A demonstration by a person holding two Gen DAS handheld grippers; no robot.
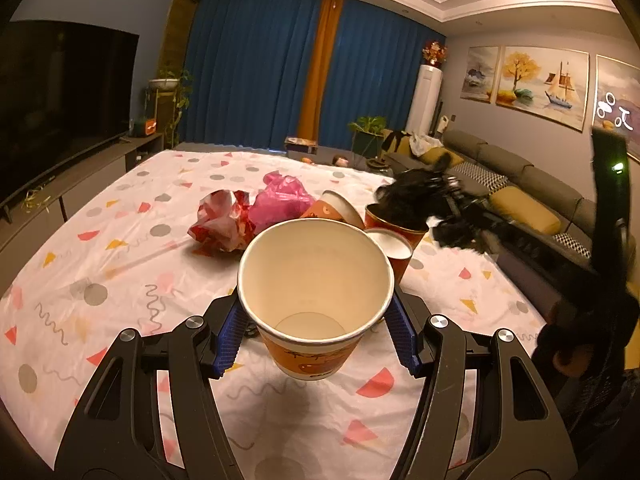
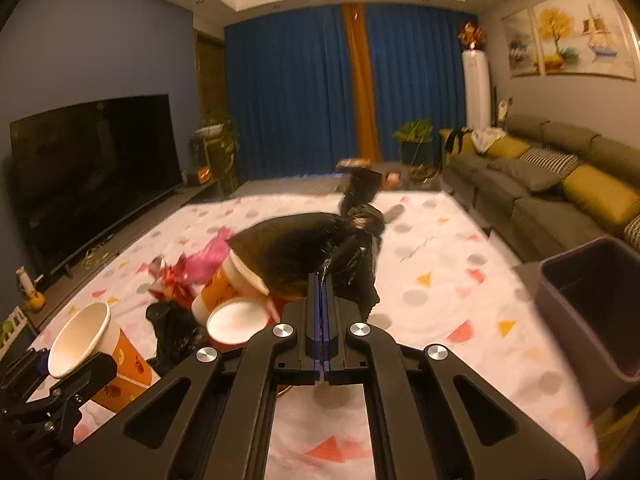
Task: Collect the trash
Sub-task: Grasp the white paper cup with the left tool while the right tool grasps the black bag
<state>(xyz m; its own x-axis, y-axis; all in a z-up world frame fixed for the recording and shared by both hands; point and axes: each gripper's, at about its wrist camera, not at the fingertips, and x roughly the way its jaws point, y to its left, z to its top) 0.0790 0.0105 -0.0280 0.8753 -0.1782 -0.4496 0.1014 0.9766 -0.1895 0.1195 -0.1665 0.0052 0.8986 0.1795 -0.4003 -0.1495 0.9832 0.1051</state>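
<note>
My left gripper is shut on an orange paper cup, held upright above the patterned tablecloth; the cup also shows in the right wrist view. My right gripper is shut on the edge of a black trash bag, lifted over the table; it appears blurred in the left wrist view. Behind the cup lie crumpled red and pink wrappers, a tipped orange cup and two red cups. A small black bag scrap lies by the cups.
A dark waste bin stands at the table's right edge. A TV on a low cabinet is to the left, a grey sofa with yellow cushions to the right. Blue curtains hang behind.
</note>
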